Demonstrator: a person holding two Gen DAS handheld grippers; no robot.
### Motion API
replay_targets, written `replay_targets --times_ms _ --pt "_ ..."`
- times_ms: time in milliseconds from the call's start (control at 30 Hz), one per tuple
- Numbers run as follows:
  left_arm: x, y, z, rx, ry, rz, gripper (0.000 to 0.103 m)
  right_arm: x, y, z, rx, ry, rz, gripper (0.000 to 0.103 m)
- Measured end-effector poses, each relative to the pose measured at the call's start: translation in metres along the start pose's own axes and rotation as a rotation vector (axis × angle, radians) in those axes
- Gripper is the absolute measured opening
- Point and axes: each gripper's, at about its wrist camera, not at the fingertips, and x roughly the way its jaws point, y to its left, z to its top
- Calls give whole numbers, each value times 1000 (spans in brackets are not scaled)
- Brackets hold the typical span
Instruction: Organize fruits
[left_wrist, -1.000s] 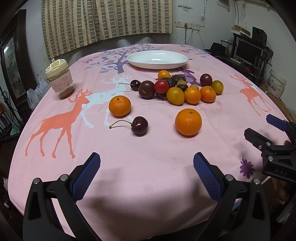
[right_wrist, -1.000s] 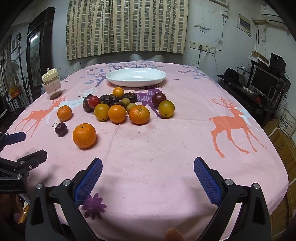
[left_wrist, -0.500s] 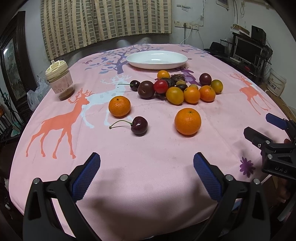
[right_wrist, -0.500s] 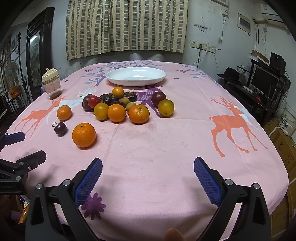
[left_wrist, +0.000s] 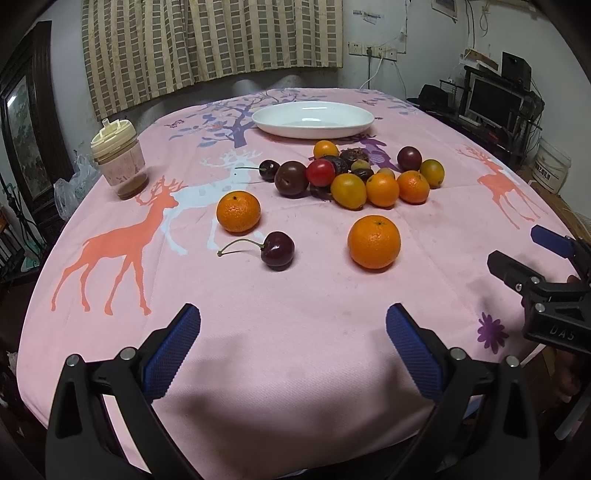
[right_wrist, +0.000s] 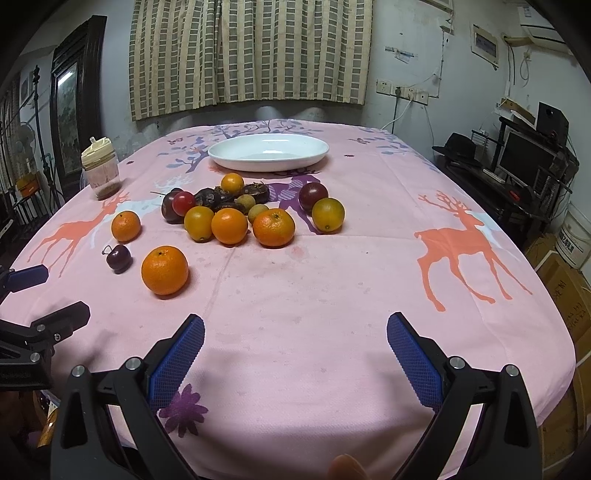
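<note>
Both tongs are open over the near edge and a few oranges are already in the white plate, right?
Not quite. The white plate holds no fruit; the right wrist view shows it bare. Both the left tongs and right tongs are open over the near edge.

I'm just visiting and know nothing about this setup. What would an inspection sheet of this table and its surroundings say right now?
Surface: pink deer-print tablecloth, faintly stained.
Job's things: white plate at the far end, nothing in it; fruit pile before it; large orange, small orange and stemmed cherry lie apart, nearer.
Clutter: lidded cup at the table's left edge.
Grippers: left gripper and right gripper both open, holding nothing, over the near edge.
Cables: wall sockets with hanging leads.
Surroundings: checked curtain, monitor on a shelf.
</note>
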Motion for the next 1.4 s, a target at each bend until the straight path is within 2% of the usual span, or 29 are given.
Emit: replay_targets --times_ms 633,933,1067,1167,1333,1400 --pt "8 -3 -3 13 24 3 99 4 -1 0 5 17 -4 99" --pt "15 5 -4 -21 29 -12 99 8 1 0 7 22 15 99" --pt "25 9 -5 -20 61 -8 99 12 9 -4 -20 39 42 99" --pt "26 19 -5 -32 52 -32 99 14 16 -1 -23 48 58 99" --pt "32 54 -6 -82 72 -58 99 23 49 14 -79 74 166 99" --pt "31 68 -4 -113 69 -76 99 29 66 20 -114 75 189 94"
